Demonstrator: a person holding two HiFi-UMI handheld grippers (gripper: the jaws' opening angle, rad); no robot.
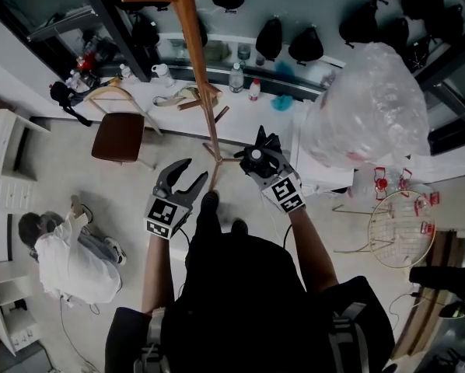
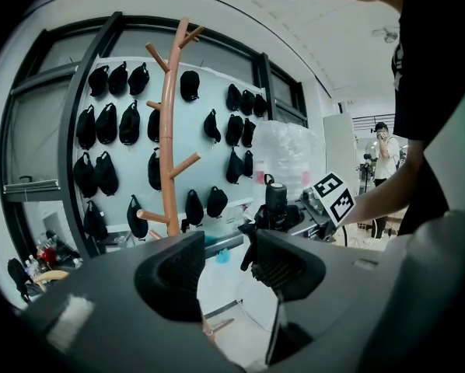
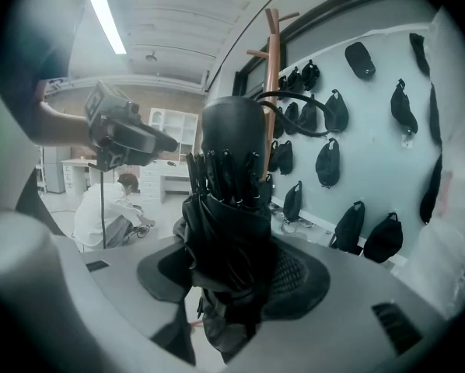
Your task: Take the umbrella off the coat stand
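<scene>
A black folded umbrella (image 3: 229,208) stands upright between the pads of my right gripper (image 3: 232,274), which is shut on it; its handle and wrist loop point up. In the head view the umbrella (image 1: 256,155) sits in the right gripper (image 1: 260,150), just right of the wooden coat stand (image 1: 197,68) and apart from its pegs. My left gripper (image 1: 195,169) is open and holds nothing, close to the stand's base on the left. From the left gripper view the coat stand (image 2: 169,130) rises ahead and the umbrella (image 2: 277,200) shows to the right past the open left gripper (image 2: 229,274).
A large clear plastic bag (image 1: 368,103) sits at the right, a wire basket (image 1: 400,228) below it. A brown chair (image 1: 120,134) stands left of the stand. A person (image 1: 69,255) crouches on the floor at lower left. Several black bags (image 2: 108,123) hang on the wall.
</scene>
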